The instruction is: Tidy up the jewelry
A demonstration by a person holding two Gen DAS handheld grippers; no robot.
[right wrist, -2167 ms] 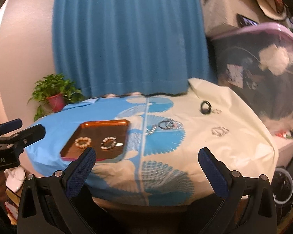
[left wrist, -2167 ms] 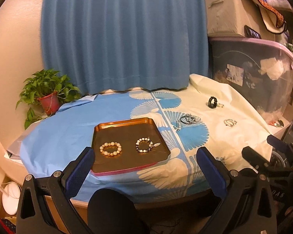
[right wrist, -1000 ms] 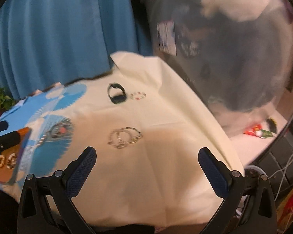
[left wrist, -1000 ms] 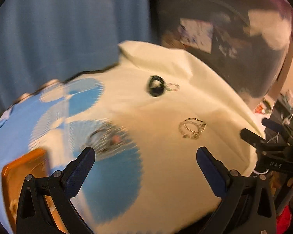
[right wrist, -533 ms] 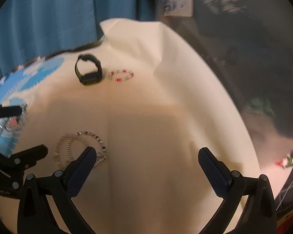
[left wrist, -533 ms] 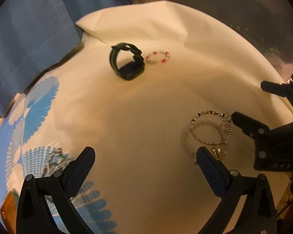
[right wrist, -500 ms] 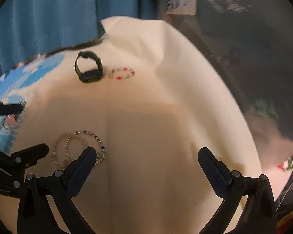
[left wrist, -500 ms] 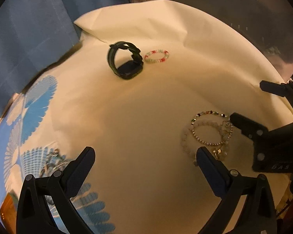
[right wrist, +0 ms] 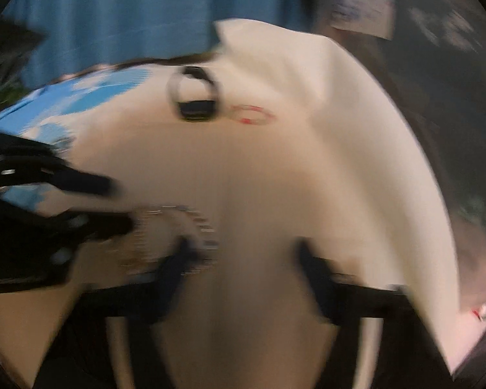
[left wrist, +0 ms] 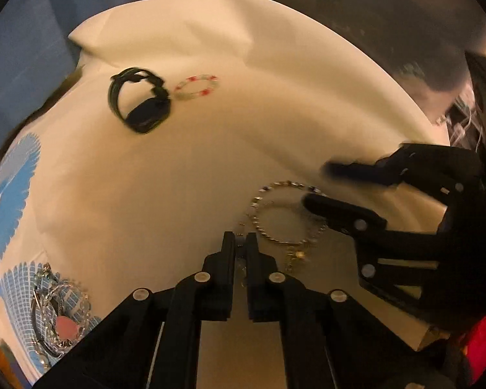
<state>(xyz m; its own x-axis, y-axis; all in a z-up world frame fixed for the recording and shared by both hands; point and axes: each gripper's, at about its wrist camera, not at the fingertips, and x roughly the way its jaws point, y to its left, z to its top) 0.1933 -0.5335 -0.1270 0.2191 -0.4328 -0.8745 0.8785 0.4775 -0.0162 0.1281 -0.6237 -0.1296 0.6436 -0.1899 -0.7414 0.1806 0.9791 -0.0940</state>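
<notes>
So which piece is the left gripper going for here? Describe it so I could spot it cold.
Start on the cream part of the tablecloth, well in front of the black watch and the red-and-green bead bracelet beside it. Right at the left gripper tips lies a cluster of thin metallic chain bracelets. Unlike its neighbours, it is several overlapping silvery-gold loops.

Cloth: a cream tablecloth (left wrist: 184, 175) with soft folds covers the table under and ahead of both tools; blue fan prints (left wrist: 6, 191) lie on its left part.
Curtain: a blue pleated curtain (right wrist: 120, 16) hangs behind the table, ahead and to the left.
Bin: a dark see-through storage bin (left wrist: 372, 16) with a white label (right wrist: 363, 16) stands ahead and to the right, past the cloth's far edge.
Light: warm, dim, yellowish; the right wrist view is blurred.
</notes>
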